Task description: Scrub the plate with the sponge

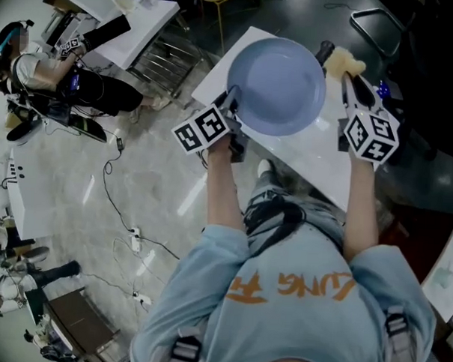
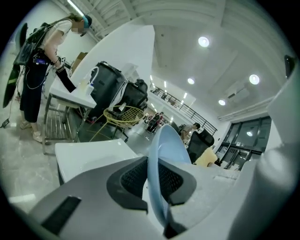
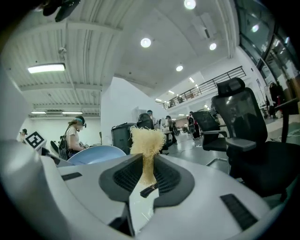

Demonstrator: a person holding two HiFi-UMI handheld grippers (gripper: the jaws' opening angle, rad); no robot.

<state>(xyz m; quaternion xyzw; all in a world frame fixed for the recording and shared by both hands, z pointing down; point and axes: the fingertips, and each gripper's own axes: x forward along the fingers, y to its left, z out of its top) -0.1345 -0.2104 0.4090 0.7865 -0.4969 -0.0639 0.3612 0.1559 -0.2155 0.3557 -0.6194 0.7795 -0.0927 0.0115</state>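
In the head view, a pale blue plate is being held over the far corner of the white bench, with its left rim being clamped by the left gripper. A yellow sponge is being pinched by the right gripper, just beside the plate's right rim. In the left gripper view, the plate's rim is being squeezed edge-on between the ribbed jaws. In the right gripper view, the sponge is being gripped upright between the jaws, and the plate is being shown off to its left.

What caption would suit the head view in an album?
The left gripper holds a blue plate by its rim; the right gripper pinches a yellow sponge beside it.
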